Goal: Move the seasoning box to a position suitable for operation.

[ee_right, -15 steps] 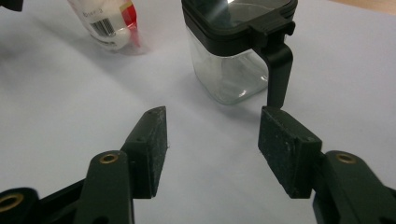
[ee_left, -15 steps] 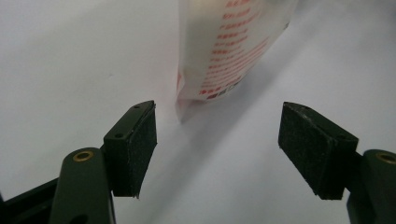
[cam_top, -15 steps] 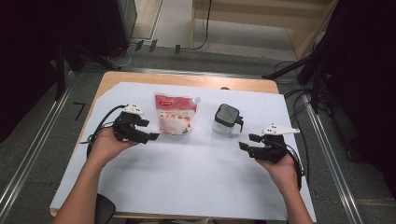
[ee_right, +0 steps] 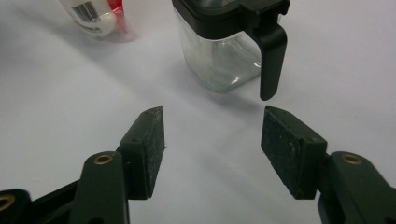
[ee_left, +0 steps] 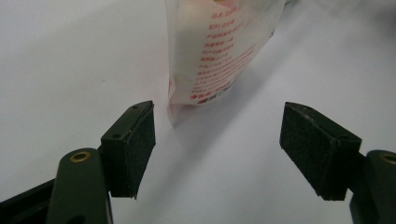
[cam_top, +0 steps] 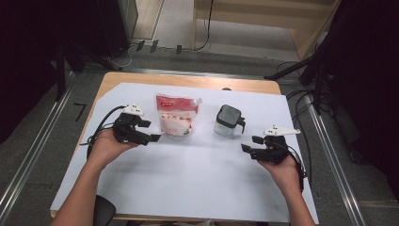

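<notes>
A clear plastic pouch [cam_top: 175, 117] with a red top band and white contents lies flat on the white sheet [cam_top: 197, 179], left of centre. In the left gripper view its lower corner [ee_left: 205, 70] with red print sits just beyond the jaws. My left gripper [cam_top: 154, 138] is open, a little to the pouch's left. A small clear jar [cam_top: 228, 120] with a black lid and handle stands right of centre; the right gripper view shows the jar [ee_right: 224, 51] just ahead. My right gripper [cam_top: 244, 148] is open, short of the jar, holding nothing.
The white sheet covers a wooden table [cam_top: 141, 79] whose bare edge shows at the back. Cables [cam_top: 101, 123] trail from the left gripper toward the table's left edge. Floor rails and dark stands surround the table.
Both grippers have stayed almost in place; the left one has edged slightly closer to the pouch. Pouch and jar have not moved.
</notes>
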